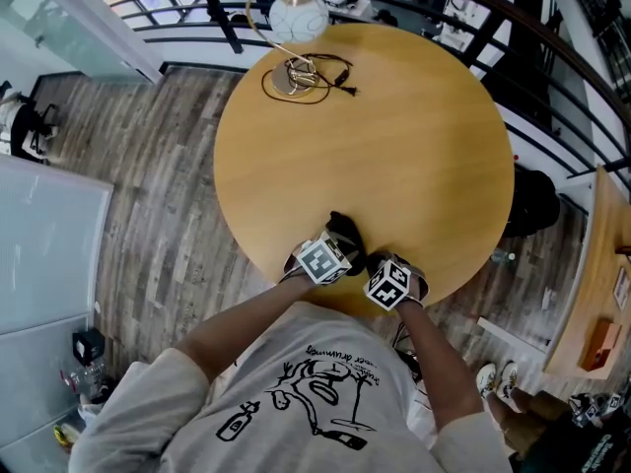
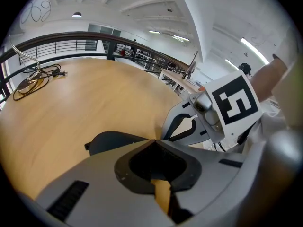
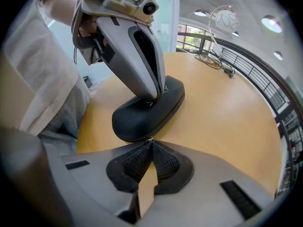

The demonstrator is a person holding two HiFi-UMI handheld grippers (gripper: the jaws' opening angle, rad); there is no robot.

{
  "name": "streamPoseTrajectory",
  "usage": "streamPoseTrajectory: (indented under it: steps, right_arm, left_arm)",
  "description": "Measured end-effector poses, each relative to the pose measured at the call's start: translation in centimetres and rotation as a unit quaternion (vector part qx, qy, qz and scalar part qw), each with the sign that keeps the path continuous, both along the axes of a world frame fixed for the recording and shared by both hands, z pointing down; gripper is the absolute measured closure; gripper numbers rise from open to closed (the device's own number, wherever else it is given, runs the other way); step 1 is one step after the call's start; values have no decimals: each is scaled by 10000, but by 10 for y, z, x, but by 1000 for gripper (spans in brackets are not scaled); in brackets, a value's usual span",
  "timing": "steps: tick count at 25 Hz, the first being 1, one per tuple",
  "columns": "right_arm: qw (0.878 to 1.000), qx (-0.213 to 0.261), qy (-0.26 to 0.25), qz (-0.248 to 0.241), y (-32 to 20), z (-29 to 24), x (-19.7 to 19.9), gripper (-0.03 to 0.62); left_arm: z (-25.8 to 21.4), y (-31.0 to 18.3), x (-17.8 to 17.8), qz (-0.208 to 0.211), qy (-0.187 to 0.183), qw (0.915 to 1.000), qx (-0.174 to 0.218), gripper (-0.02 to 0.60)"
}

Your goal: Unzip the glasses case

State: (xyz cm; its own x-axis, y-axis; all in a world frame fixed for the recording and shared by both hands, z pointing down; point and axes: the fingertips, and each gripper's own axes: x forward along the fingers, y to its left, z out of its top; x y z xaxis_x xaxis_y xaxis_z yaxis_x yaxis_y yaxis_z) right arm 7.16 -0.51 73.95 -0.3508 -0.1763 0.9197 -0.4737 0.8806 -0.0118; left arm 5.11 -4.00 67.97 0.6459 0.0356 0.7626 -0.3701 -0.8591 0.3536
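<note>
A black glasses case (image 1: 345,231) lies on the round wooden table (image 1: 394,146) near its front edge. In the right gripper view the case (image 3: 149,112) lies lengthwise just ahead of my right gripper (image 3: 151,140). That gripper is shut, with a small metal zipper pull pinched at its tips at the case's near end. My left gripper (image 3: 155,97) comes down from above, shut, its tips touching the top of the case. In the left gripper view the jaws of the left gripper (image 2: 155,140) meet, and the case (image 2: 111,141) shows behind the left jaw. Both grippers (image 1: 333,247) (image 1: 377,264) sit close together.
A globe lamp (image 1: 299,16) and a coiled black cable (image 1: 308,77) sit at the table's far edge. A dark railing (image 1: 552,57) curves behind the table. The table's front edge is right below the grippers, against the person's body.
</note>
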Motion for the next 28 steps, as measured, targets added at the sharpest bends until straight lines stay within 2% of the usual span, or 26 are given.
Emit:
streamPoseTrajectory:
  steps: [5, 15, 28]
  right_arm:
    - [9996, -195, -90, 178, 14, 1, -2, 571]
    - [9958, -687, -509, 321, 40, 0, -21, 571]
    - [9977, -543, -401, 91, 38, -1, -19, 571]
  left_arm:
    - [2, 0, -10, -165, 15, 9999, -42, 575]
    - [0, 8, -11, -164, 63, 9998, -52, 575]
    - [1, 11, -6, -89, 69, 9999, -97, 575]
